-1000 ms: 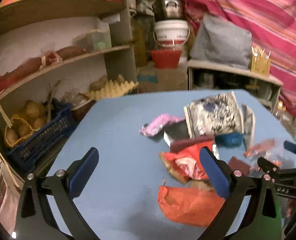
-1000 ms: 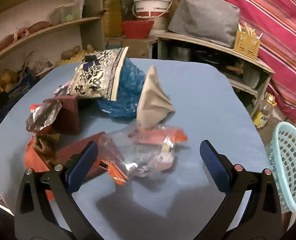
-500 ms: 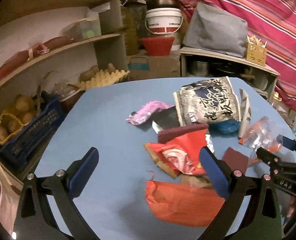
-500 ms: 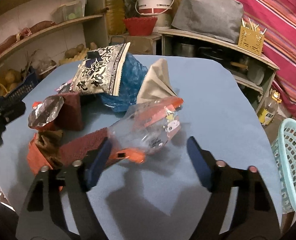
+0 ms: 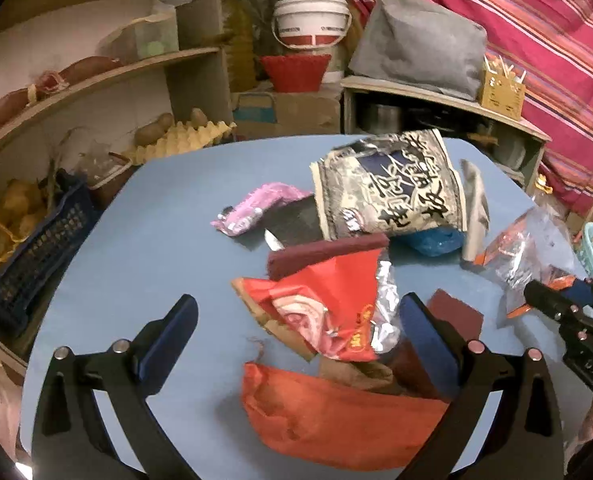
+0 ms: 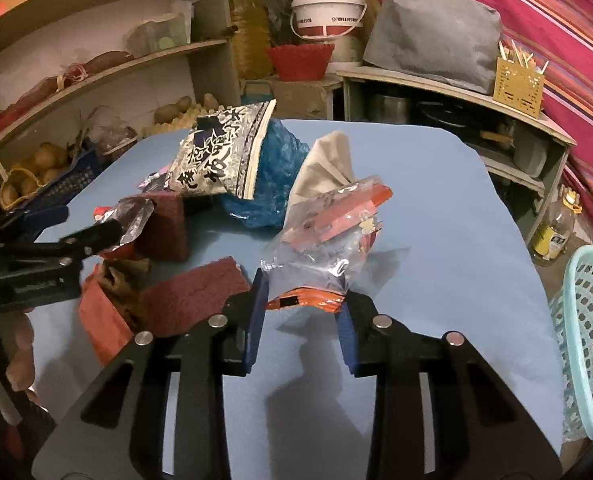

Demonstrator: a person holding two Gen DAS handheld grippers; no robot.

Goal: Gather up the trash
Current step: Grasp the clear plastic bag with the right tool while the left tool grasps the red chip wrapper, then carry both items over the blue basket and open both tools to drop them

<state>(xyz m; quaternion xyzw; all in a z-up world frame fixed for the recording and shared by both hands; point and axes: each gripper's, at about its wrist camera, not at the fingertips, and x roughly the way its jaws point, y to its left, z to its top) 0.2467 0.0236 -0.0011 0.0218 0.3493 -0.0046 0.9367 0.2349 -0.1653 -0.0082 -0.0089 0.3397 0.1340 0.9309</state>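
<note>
While the right gripper (image 6: 301, 312) is clamping the crinkly clear-and-orange plastic wrapper (image 6: 324, 232), the pale-green mesh basket (image 6: 588, 344) is waiting at three o'clock, the left gripper (image 5: 296, 340) gaping empty.

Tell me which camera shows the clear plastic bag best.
The right wrist view: the clear plastic bag sits centered, held by the right gripper. The left wrist view shows it only near the right edge.
</note>
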